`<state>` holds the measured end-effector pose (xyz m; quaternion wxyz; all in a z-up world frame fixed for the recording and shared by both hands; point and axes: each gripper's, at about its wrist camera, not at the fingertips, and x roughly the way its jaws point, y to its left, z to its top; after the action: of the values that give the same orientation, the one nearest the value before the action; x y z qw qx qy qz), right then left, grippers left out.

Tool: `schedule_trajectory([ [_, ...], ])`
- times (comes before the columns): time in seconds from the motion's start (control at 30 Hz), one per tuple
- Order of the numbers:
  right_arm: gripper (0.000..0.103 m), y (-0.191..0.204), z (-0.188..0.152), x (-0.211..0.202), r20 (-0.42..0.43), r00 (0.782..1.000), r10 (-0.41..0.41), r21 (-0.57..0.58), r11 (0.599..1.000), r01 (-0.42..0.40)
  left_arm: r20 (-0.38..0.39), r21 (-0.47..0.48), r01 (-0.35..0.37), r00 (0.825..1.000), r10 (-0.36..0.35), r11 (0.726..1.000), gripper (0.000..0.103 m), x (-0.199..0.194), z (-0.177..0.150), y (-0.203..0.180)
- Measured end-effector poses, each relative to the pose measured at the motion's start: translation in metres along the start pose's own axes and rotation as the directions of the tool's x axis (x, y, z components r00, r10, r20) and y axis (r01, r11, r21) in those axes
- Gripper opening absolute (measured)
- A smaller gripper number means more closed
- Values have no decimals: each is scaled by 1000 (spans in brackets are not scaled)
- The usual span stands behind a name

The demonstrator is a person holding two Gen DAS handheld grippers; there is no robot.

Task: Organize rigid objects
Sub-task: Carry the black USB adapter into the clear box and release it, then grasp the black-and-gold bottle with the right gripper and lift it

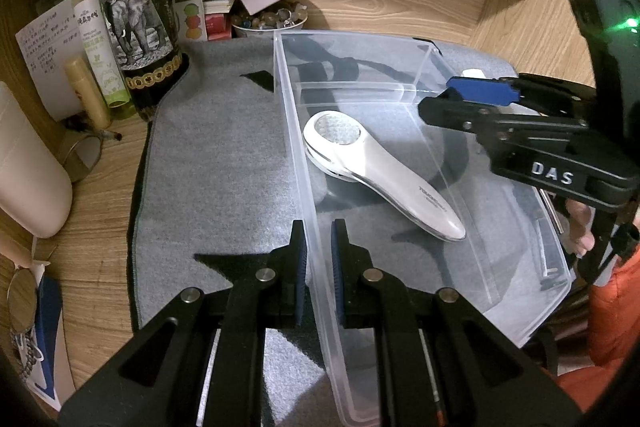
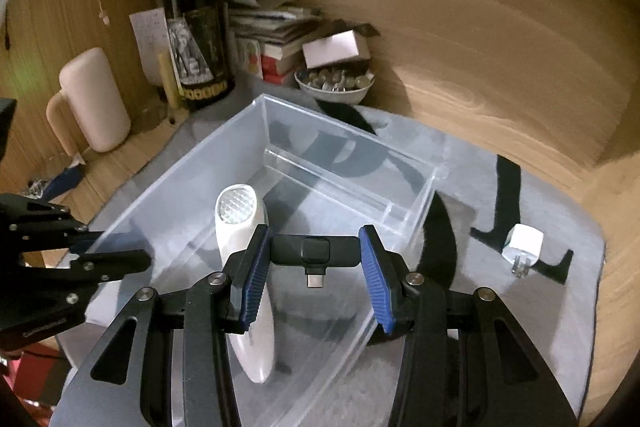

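wooden tabletop (image 2: 500, 99), grey mat. right tongs (image 2: 314, 259) grasping black usb dongle (image 2: 314, 250) crosswise, directly above clear bin (image 2: 260, 115); left tongs (image 1: 318, 259) clamp bin's near wall.

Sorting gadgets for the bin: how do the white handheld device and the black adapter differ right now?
The white device lies inside the clear bin; the black adapter is held above it in the right gripper. The device is long and rounded; the adapter is short, boxy, with a USB-C plug. Both are rigid electronics.
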<state>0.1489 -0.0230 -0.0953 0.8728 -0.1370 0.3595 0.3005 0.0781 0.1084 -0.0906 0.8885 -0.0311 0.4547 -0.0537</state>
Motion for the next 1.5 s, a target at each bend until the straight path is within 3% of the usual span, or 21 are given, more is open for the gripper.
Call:
schedule_trajectory([
  [0.3,45,-6,5,12,-42,999,12,17,1000,-11,8,-16,-1,1000,1,1000,11,-1,-1,0],
  [0.37,49,-7,5,10,-36,999,2,15,1000,-2,8,-20,2,1000,-2,1000,11,-1,-1,1],
  [0.77,53,-15,-10,-33,35,998,-51,45,998,50,2,-7,0,1000,0,1000,11,-1,0,1],
  [1.0,54,-25,-39,-60,39,991,-125,116,986,119,6,4,0,1000,0,1000,11,0,0,0],
  [1.2,54,-34,-70,-69,-10,980,-197,191,962,195,10,11,5,1000,-5,1000,11,0,-1,1],
  [1.5,54,-44,-123,-75,-78,978,-193,309,928,208,16,25,1,1000,-2,1000,11,-1,-2,-1],
])
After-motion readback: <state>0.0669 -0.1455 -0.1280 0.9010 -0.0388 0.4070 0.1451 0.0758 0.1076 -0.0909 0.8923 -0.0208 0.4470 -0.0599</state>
